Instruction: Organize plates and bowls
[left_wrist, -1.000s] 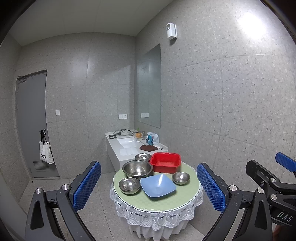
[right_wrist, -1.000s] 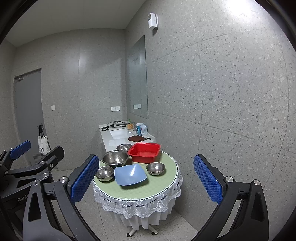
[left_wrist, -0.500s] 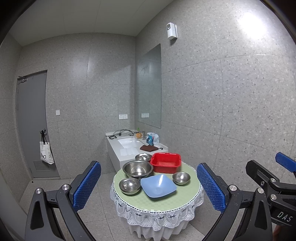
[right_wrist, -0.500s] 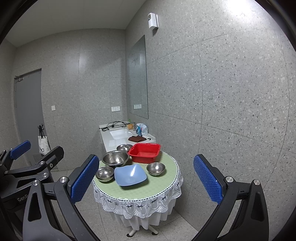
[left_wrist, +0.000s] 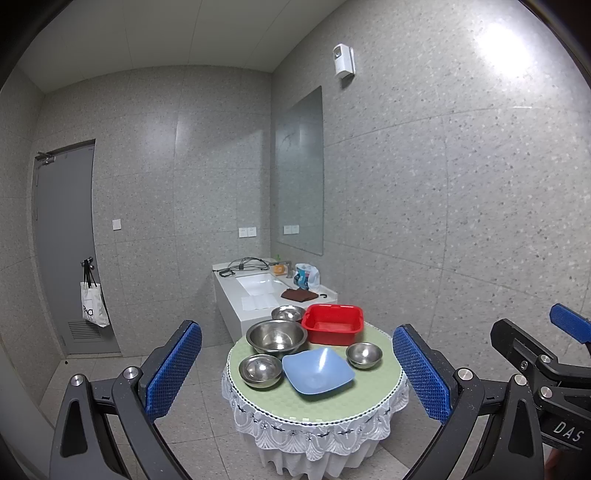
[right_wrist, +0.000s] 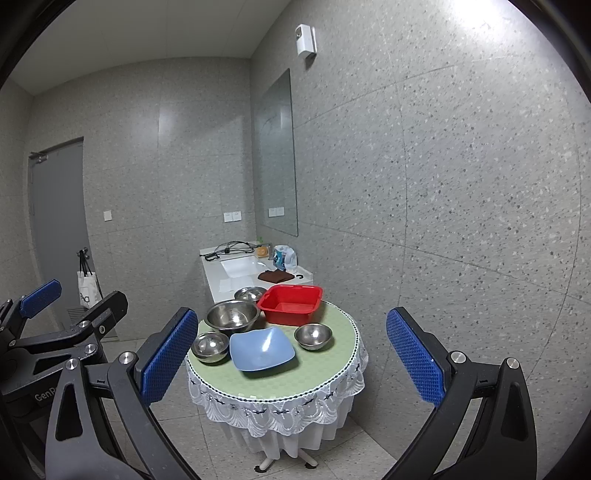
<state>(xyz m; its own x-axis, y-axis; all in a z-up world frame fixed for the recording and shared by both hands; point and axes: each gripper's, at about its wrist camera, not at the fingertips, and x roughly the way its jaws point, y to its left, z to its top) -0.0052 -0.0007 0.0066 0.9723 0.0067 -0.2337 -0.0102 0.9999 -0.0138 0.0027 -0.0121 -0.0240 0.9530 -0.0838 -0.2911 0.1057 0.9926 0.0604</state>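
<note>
A small round table (left_wrist: 332, 404) (right_wrist: 295, 373) with a green top holds a blue square plate (left_wrist: 317, 370) (right_wrist: 261, 349), a red square basin (left_wrist: 332, 324) (right_wrist: 290, 299), a large steel bowl (left_wrist: 276, 335) (right_wrist: 232, 315) and three smaller steel bowls: front left (left_wrist: 260, 370) (right_wrist: 210, 346), right (left_wrist: 364, 355) (right_wrist: 313, 336), back (left_wrist: 288, 313) (right_wrist: 249, 293). My left gripper (left_wrist: 295, 373) and right gripper (right_wrist: 291, 360) are both open and empty, held well back from the table.
A white sink counter (left_wrist: 258, 291) with cables, a brown cloth and a bottle stands behind the table against the wall. A grey door (left_wrist: 64, 251) with a hanging tote bag (left_wrist: 94, 306) is at the left. Tiled floor surrounds the table.
</note>
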